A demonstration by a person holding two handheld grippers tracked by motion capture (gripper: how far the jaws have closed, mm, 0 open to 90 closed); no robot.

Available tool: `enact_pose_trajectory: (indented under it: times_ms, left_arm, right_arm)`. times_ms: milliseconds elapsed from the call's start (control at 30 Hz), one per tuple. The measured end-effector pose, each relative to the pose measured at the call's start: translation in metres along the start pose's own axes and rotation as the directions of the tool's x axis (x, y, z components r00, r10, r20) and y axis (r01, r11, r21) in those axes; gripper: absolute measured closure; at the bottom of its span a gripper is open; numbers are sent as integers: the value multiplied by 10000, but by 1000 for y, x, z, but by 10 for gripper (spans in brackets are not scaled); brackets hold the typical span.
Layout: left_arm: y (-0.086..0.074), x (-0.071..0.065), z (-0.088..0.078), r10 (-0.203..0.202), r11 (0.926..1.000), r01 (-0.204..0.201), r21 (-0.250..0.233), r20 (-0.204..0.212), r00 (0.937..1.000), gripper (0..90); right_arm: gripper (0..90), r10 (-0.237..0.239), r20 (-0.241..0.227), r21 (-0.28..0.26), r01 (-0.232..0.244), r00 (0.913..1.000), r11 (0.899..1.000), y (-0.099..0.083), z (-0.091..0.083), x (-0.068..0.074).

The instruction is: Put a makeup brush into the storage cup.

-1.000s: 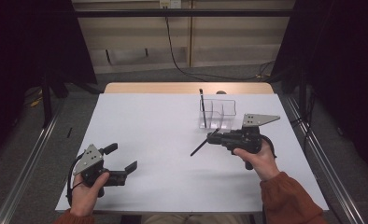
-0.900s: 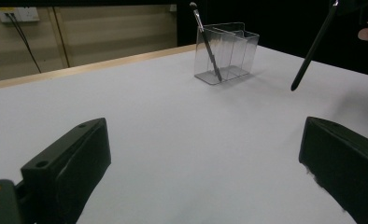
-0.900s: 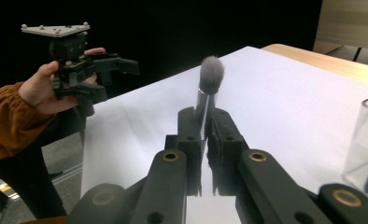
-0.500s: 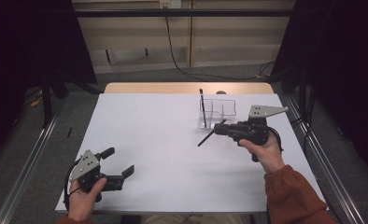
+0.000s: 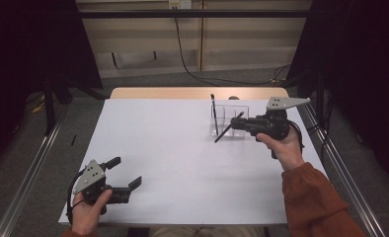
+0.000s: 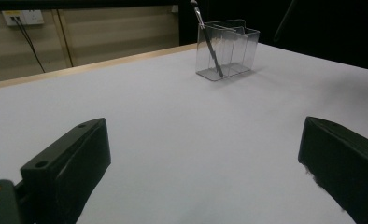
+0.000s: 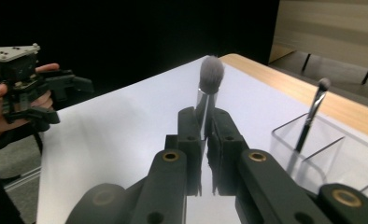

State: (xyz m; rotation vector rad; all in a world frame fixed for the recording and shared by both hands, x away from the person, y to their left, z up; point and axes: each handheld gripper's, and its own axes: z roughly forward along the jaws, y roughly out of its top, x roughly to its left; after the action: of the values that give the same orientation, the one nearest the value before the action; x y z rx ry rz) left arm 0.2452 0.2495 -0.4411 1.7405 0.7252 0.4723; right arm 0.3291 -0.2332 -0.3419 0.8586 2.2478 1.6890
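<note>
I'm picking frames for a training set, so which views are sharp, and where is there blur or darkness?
High view: evenly lit white table, dark surroundings, a little soft. Left gripper view: the clear organizer is crisp, the near jaws blurred. Right gripper view: the held makeup brush has a soft, fuzzy head against a black background; the jaws are sharp.

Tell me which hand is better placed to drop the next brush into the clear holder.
Right. The right gripper is already shut on a makeup brush and sits beside the clear holder. The left gripper is open, holding nothing, at the table's near left corner.
</note>
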Motion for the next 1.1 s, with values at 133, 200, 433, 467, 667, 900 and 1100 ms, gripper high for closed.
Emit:
enact_pose_trajectory:
  times_ms: [133,200,433,467,667,900,1100]
  left_arm:
    - [0,-1,0,-3,10000,3,-16,32,10000,23]
    - [0,0,0,136,9999,-135,-71,90,9999,23]
    - [0,0,-1,259,9995,-255,-175,208,9994,23]
    - [0,0,-1,259,9995,-255,-172,204,9995,23]
    - [0,0,-1,274,9996,-274,-39,72,9996,23]
    - [-1,1,0,333,9994,-333,90,83,9994,23]
    - [-1,1,0,277,9996,-277,-14,113,9996,23]
  right_arm:
    - [842,13,284,-122,-10,9996,9999,11,-4,-6]
    - [842,38,469,-46,-36,9989,10000,15,-5,-10]
    - [842,189,776,-165,-177,9968,9997,25,-5,-21]
    - [842,214,823,-178,-200,9964,9996,26,-5,-22]
    - [842,190,1077,-109,-179,9940,9998,36,-2,-28]
    - [842,398,1484,210,-434,9881,9988,43,8,-41]
    - [841,493,1604,263,-542,9858,9982,45,18,-45]
